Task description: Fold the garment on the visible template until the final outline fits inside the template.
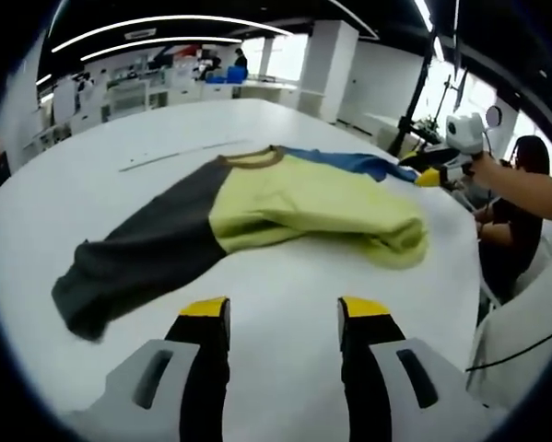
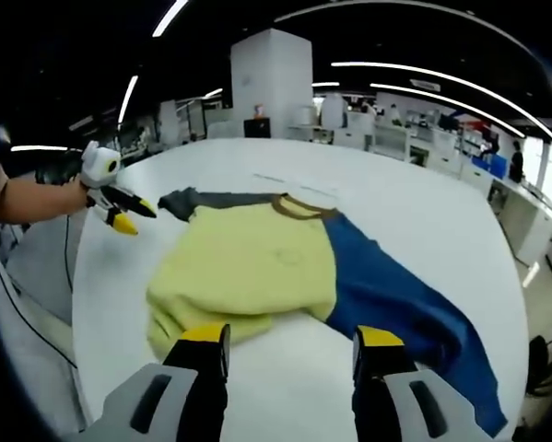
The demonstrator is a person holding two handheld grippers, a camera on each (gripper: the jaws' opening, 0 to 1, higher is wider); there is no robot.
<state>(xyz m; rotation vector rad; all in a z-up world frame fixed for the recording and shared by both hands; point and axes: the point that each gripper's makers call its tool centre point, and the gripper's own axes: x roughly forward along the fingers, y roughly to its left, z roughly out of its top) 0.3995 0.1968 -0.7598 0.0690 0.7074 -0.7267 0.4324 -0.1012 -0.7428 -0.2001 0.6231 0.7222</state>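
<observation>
Both jaws gape empty; yellow garment [image 1: 294,207] lies rumpled, grey and blue sleeves outspread.

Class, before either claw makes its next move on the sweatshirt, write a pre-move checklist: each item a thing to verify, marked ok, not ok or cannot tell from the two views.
1. Left claw empty, jaws apart above the bare table: ok.
2. Right claw empty, jaws apart near the yellow body's folded edge: ok.
3. Garment wholly on the table, with dark sleeve and blue sleeve both showing: ok.
4. Sleeves folded in: not ok; both are spread outward from the yellow body.
5. Template outline under the garment: cannot tell; a faint line on the table beyond the collar may be part of it.
6. Outline fits the template: cannot tell.
</observation>
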